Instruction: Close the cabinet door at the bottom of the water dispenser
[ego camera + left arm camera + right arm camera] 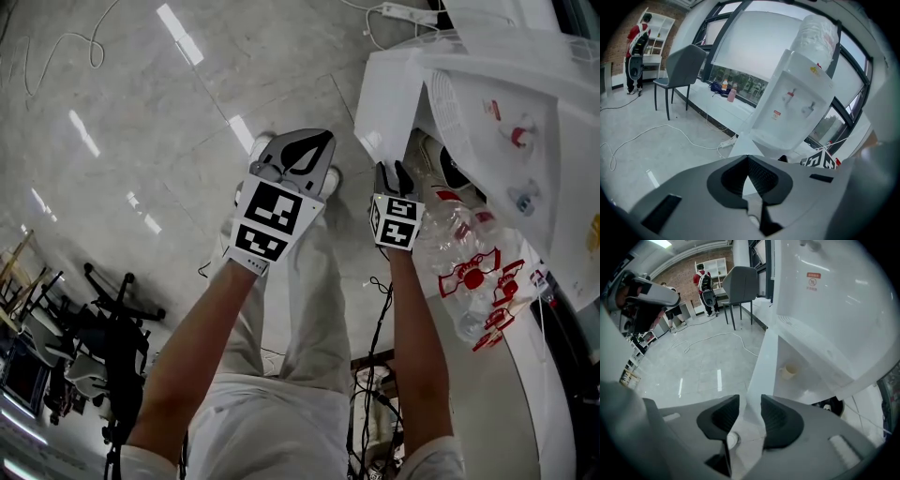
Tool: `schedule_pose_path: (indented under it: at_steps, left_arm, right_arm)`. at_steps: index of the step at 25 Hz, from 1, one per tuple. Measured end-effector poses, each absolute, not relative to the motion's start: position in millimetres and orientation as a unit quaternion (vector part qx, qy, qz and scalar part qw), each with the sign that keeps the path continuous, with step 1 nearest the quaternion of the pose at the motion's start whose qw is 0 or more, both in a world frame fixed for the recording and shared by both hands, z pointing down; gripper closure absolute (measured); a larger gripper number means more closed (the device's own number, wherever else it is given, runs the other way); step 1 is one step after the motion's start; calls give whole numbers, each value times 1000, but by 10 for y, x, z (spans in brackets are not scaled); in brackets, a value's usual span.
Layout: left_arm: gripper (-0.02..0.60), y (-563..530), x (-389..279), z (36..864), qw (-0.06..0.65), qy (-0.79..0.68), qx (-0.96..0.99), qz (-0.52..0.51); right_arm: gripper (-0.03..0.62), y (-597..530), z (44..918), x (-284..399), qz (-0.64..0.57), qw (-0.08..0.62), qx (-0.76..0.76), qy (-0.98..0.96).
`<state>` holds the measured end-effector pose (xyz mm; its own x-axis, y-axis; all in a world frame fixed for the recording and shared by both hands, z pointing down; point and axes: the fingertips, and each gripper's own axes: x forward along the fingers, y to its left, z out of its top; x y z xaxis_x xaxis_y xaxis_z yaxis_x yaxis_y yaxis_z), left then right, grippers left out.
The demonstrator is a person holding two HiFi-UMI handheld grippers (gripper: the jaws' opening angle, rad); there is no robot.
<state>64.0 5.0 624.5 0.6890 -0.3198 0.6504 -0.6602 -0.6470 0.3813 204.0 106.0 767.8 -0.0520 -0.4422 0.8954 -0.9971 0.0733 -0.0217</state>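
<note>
In the head view, the left gripper [323, 139] is squeezed shut and holds nothing, above the shiny grey floor [141, 112]. The right gripper [393, 171] sits at the open white cabinet door [389, 94], low on the water dispenser [506, 103].

In the left gripper view, the jaw tips meet. I count two taps [790, 93], one chair [684, 65] and one person [637, 47].

In the right gripper view, the jaws stand partly apart with the door's thin edge between them. One cup [789, 371] sits inside.
</note>
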Motion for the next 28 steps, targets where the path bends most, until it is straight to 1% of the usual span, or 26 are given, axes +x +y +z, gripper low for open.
schedule_pose_path:
  at_steps: [11,15,28]
  left_arm:
    - [577,160,899,6242,304,-255,874,282]
    - [577,188,971,6268,301,-248,875,287]
    - [577,172,1109,6293,303,-246,873,291]
  right_arm:
    - [441,1103,7695,2601,371,381,608,-590]
    - [459,1104,7697,2779,364,383,619,-582]
    - [444,1002,7689,3385,368,370,669,-529]
